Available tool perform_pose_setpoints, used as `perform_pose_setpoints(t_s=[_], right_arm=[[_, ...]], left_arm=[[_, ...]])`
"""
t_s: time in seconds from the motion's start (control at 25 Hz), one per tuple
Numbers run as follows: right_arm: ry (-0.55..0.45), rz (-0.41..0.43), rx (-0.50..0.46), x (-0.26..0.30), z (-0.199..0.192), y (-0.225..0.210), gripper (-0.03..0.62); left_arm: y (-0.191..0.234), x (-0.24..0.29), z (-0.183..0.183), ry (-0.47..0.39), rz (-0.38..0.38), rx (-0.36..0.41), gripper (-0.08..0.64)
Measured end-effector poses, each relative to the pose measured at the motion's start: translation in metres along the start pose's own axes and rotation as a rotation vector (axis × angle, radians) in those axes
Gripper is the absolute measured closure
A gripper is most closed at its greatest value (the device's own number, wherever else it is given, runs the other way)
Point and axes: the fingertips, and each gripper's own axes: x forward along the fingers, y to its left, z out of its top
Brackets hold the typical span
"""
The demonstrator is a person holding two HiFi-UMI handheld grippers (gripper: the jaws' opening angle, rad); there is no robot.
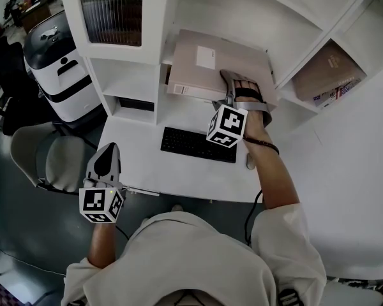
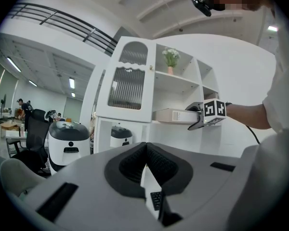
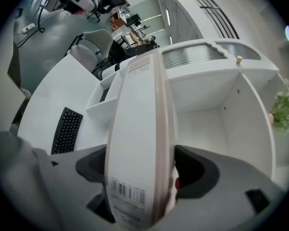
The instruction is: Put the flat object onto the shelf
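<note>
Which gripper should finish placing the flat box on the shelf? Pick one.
Right. The right gripper is at the shelf with the flat box between its jaws; the left gripper hangs shut, well away.

Flat box's [image 3: 139, 129] barcode print [image 3: 127, 192] too blurred

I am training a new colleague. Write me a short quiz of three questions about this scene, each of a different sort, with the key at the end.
1. Multiple choice: what stands between the jaws of the right gripper?
A) a cup
B) a flat box
C) a computer mouse

2. True or false: the jaws of the left gripper are together and hold nothing.

3. Fill in the missing word: the black keyboard lies on the white ____.

Key:
1. B
2. True
3. desk
</note>
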Motion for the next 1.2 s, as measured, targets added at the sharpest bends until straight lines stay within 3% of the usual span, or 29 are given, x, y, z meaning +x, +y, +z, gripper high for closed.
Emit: perform_pose_setpoints(t_s=[1.2], right_arm=[[-0.037, 0.137, 0.082, 0.062, -0.008, -0.031, 0.167]], left_arm=[[0.007, 0.010, -0.003, 0.009, 0.066, -0.005, 0.568]])
